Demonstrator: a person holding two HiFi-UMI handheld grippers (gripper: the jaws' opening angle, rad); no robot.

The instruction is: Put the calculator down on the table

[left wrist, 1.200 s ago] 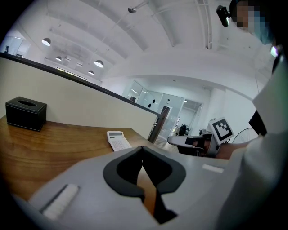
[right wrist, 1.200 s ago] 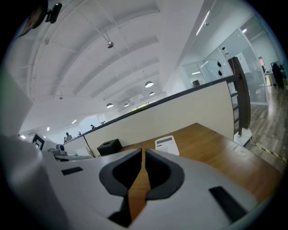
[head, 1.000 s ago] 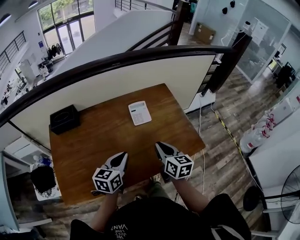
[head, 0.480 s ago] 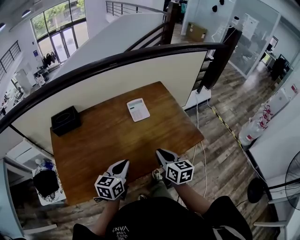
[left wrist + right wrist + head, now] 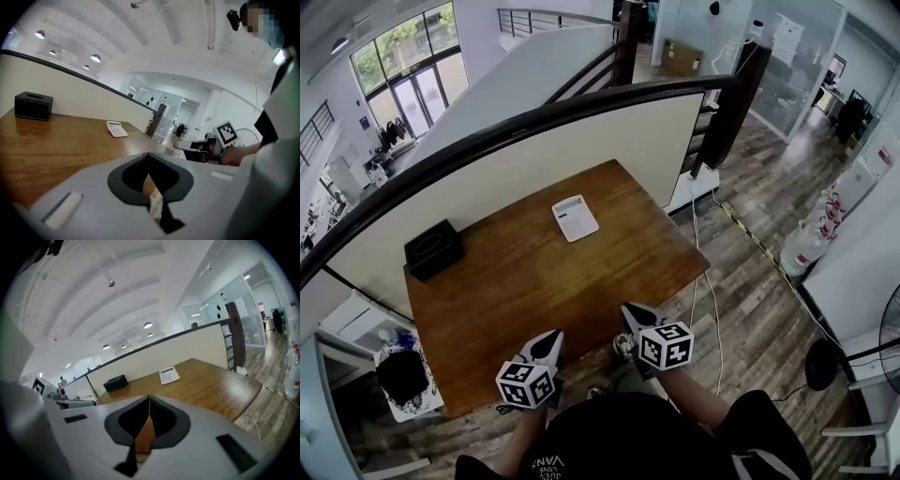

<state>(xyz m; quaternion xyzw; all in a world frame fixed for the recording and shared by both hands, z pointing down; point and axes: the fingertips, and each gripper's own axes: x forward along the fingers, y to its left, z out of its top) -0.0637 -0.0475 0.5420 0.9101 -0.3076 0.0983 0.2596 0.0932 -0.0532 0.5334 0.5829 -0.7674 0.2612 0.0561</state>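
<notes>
The white calculator (image 5: pixel 575 217) lies flat on the far part of the wooden table (image 5: pixel 525 281), with nothing touching it. It also shows far ahead in both gripper views, calculator (image 5: pixel 116 129) and calculator (image 5: pixel 169 375). My left gripper (image 5: pixel 553 336) hangs at the table's near edge, its jaws shut and empty (image 5: pixel 149 154). My right gripper (image 5: pixel 628 309) is beside it over the near edge, its jaws also shut with nothing between them (image 5: pixel 149 399). Both point toward the calculator from well short of it.
A black box (image 5: pixel 434 249) stands at the table's far left corner. A cream partition with a dark handrail (image 5: pixel 581 103) runs behind the table. A white cable (image 5: pixel 705 281) trails on the floor at the right. A black bag (image 5: pixel 401 375) sits left of the table.
Both grippers have drawn back toward the person, from over the table's near part to its near edge, and sunk a little. The calculator has stayed where it lies.
</notes>
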